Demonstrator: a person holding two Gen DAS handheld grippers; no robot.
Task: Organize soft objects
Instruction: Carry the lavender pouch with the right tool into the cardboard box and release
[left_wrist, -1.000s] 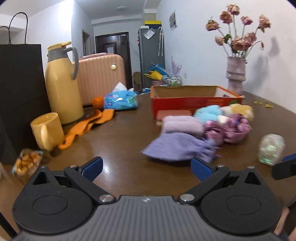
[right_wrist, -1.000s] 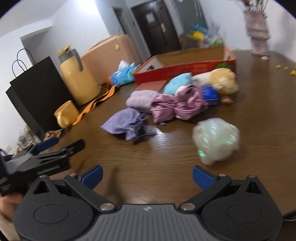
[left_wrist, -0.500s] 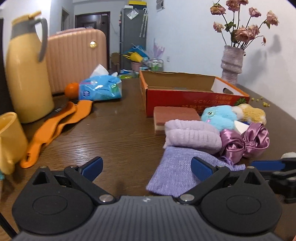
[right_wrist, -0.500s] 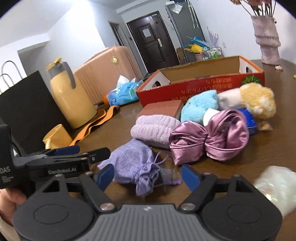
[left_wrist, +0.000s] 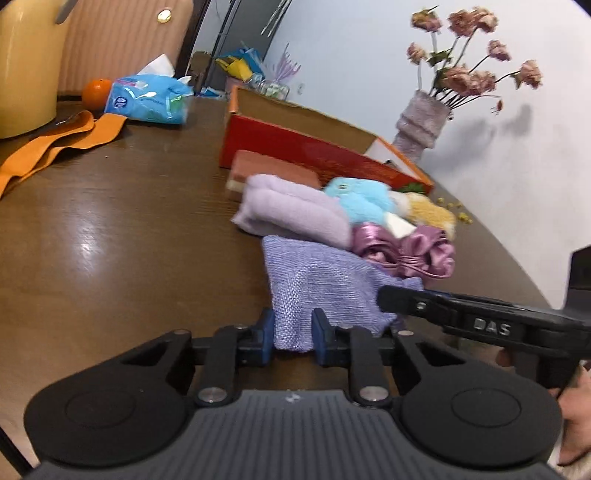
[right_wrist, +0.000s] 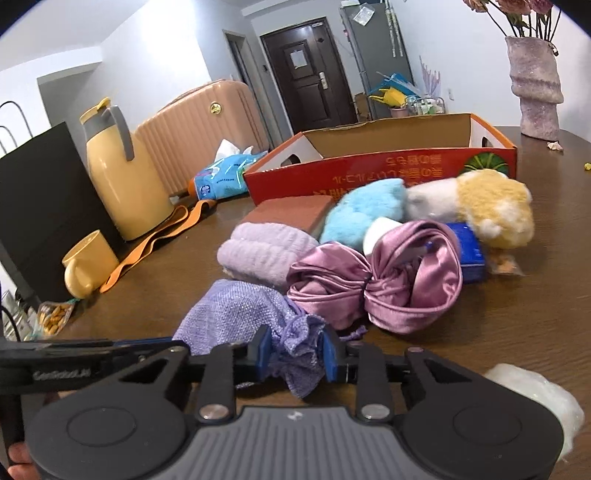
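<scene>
A purple mesh drawstring pouch (left_wrist: 325, 288) lies on the brown table. My left gripper (left_wrist: 293, 332) is shut on its closed end. My right gripper (right_wrist: 295, 350) is shut on its gathered mouth (right_wrist: 295, 343); the rest of the pouch (right_wrist: 236, 314) spreads to the left. Behind it lie a folded lilac towel (left_wrist: 291, 214) (right_wrist: 266, 251), a pink satin bundle (left_wrist: 402, 251) (right_wrist: 376, 284), a blue plush (left_wrist: 358, 199) (right_wrist: 365, 214) and a yellow-white plush (right_wrist: 487, 210). An open red cardboard box (right_wrist: 380, 166) (left_wrist: 306, 147) stands behind them.
A yellow thermos (right_wrist: 122, 177), yellow mug (right_wrist: 88, 262), orange strap (right_wrist: 159, 240), black bag (right_wrist: 40, 192) and tissue pack (right_wrist: 225, 177) stand at left. A vase (right_wrist: 535, 92) stands back right. A white plastic wad (right_wrist: 539, 406) lies near right. A brick-coloured sponge (right_wrist: 291, 210) lies by the box.
Both grippers have moved in onto the purple pouch and closed on it, the left on its closed end, the right on its gathered mouth. Half a second ago both were open.
</scene>
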